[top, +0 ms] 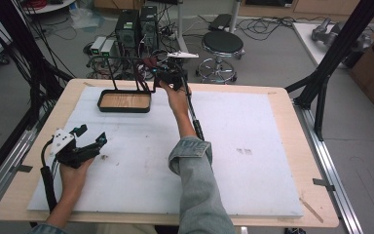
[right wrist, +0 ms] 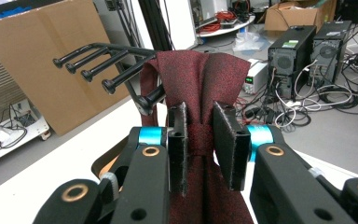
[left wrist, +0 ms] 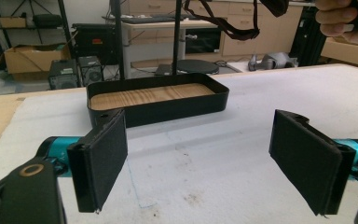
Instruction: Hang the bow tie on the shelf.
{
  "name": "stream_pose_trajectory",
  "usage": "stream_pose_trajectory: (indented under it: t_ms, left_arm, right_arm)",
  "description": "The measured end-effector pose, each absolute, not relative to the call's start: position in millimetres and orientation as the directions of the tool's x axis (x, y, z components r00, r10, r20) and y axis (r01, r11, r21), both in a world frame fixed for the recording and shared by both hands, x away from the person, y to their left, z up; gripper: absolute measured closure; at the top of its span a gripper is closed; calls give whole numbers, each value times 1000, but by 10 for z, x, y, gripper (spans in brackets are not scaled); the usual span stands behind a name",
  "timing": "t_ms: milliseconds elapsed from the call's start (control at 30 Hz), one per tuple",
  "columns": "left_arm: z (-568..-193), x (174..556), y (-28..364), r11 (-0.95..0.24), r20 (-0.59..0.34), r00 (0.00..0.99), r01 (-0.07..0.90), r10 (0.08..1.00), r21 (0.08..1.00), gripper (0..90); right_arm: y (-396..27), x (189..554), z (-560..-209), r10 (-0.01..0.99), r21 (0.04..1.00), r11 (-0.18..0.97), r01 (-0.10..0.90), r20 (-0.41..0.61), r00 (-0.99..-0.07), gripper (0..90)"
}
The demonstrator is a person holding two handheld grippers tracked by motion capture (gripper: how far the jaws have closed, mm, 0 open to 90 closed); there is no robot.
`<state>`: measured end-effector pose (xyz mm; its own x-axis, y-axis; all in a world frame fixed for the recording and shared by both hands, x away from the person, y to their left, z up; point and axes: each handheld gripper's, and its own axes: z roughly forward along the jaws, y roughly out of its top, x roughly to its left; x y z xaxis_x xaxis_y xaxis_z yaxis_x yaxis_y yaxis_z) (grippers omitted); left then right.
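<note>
Right claw [right wrist: 204, 147] around dark red tie [right wrist: 196, 79], beside rack prongs [right wrist: 103, 60].

The wooden table [top: 292, 146] carries a white mat [top: 243, 122] that covers nearly all of its top, leaving a bare wood border on every side. A black rack base tray with a wood-grain floor [top: 124, 101] stands directly on the mat near the far left corner. The mat surface bears small dark scuff marks [top: 244, 151].

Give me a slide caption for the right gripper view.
Right gripper clamps a dark red tie draped over a black pronged rack.
</note>
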<state>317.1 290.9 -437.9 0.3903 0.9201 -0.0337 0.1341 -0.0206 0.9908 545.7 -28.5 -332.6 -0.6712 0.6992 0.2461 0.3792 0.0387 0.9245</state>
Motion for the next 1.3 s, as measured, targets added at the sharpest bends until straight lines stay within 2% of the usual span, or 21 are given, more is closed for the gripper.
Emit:
stream_pose_trajectory:
  t_ms: [600, 833, 1300]
  left_arm:
    - [-4380, 3174, 2908, -20, -34, 390, 134, 920, 991, 196]
    - [-4381, 3177, 2908, -19, -35, 387, 134, 921, 991, 196]
    - [-4381, 3175, 2910, -17, -38, 388, 135, 921, 991, 196]
  right_arm:
    - [-370, 5422, -3233, 680, 934, 8, 358, 258, -687, 644]
    - [-478, 5384, -3157, 673, 939, -2, 343, 255, -695, 533]
    - [-858, 5271, -2940, 665, 955, -37, 293, 242, -706, 404]
